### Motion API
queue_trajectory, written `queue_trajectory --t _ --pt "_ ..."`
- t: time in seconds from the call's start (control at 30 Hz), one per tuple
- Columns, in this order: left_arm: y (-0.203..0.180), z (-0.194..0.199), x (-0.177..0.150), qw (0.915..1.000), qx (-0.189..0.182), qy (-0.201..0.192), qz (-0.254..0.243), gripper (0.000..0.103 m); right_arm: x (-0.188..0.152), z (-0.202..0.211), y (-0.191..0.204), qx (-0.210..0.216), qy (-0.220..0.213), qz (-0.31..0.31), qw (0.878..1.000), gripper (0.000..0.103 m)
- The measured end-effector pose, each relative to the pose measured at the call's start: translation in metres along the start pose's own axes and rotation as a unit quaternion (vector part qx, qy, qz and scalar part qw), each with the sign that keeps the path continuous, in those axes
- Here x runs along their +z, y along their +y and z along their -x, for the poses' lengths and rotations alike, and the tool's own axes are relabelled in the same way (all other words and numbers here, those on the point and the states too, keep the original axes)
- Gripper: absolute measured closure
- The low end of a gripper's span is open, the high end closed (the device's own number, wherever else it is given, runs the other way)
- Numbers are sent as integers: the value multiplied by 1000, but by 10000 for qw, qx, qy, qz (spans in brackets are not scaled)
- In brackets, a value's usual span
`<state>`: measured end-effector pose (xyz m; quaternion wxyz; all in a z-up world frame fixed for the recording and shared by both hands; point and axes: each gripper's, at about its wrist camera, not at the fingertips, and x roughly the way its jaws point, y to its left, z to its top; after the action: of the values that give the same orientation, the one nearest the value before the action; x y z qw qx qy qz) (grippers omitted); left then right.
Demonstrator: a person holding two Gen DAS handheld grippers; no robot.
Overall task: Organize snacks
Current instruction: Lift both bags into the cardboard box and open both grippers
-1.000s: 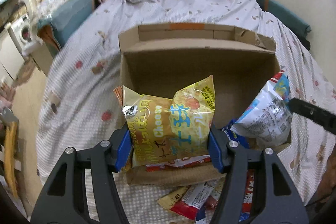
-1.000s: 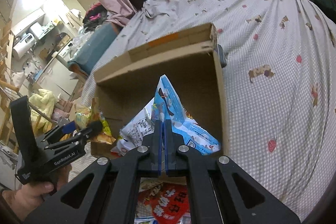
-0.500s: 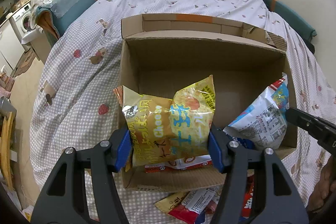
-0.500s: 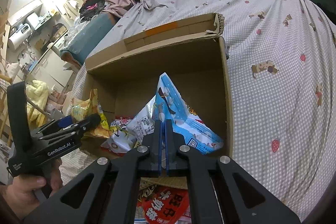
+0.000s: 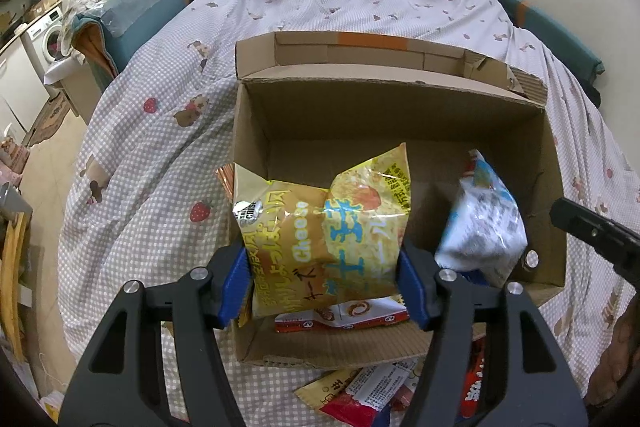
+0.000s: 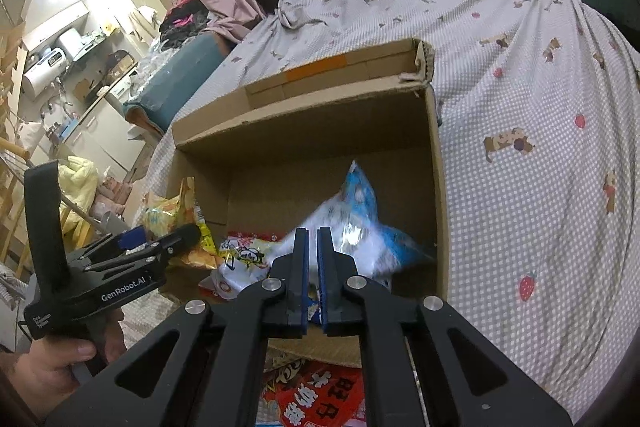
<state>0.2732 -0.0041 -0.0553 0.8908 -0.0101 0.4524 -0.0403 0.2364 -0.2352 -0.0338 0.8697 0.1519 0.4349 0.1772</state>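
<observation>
My left gripper [image 5: 324,287] is shut on a yellow cheese snack bag [image 5: 324,227] and holds it over the near left part of an open cardboard box [image 5: 384,95]. My right gripper [image 6: 313,267] has its jaws slightly parted; the blue-and-white snack bag [image 6: 360,227] is blurred, just beyond the tips, dropping into the box's right side. That bag also shows in the left wrist view [image 5: 484,227]. A red-and-white packet [image 5: 344,315] lies on the box floor. The box [image 6: 436,187] sits on a bed.
Several loose snack packets [image 5: 368,391] lie on the checked bedspread [image 5: 152,163] in front of the box; a red one [image 6: 320,395] is under my right gripper. The left gripper's handle and hand [image 6: 80,279] sit left of the box. Room clutter lies beyond the bed's left edge.
My right gripper has opened a little and let go of the blue-and-white bag, which falls into the box. Both grippers have moved forward over the box. The left still holds the yellow bag.
</observation>
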Motion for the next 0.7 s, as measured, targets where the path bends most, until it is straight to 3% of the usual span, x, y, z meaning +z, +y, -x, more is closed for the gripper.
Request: queue_trajectory --t 0.27,0.33,0.37,0.4,0.47,0.53,0.7 --pt "1 2 0 10000 -2 44 49 40 3 2 -5 63 11 -171 9998 96" --pt "1 3 1 9999 -63 38 90 37 3 4 -6 26 -12 -175 9998 90" --pt "1 4 2 9999 -81 28 102 36 4 4 -6 32 -10 -181 9998 75" --pt "1 5 2 9999 -104 9 120 34 4 4 -7 45 0 -210 9998 45" --pt "1 8 3 9998 -133 -43 151 26 4 6 -7 28 -79 -279 9996 6" --pt "1 11 3 9996 -215 -112 169 16 3 12 -6 -8 -301 -296 9991 4" --pt "-5 14 3 9997 -182 -140 74 15 3 13 -1 -73 -286 -165 9994 4"
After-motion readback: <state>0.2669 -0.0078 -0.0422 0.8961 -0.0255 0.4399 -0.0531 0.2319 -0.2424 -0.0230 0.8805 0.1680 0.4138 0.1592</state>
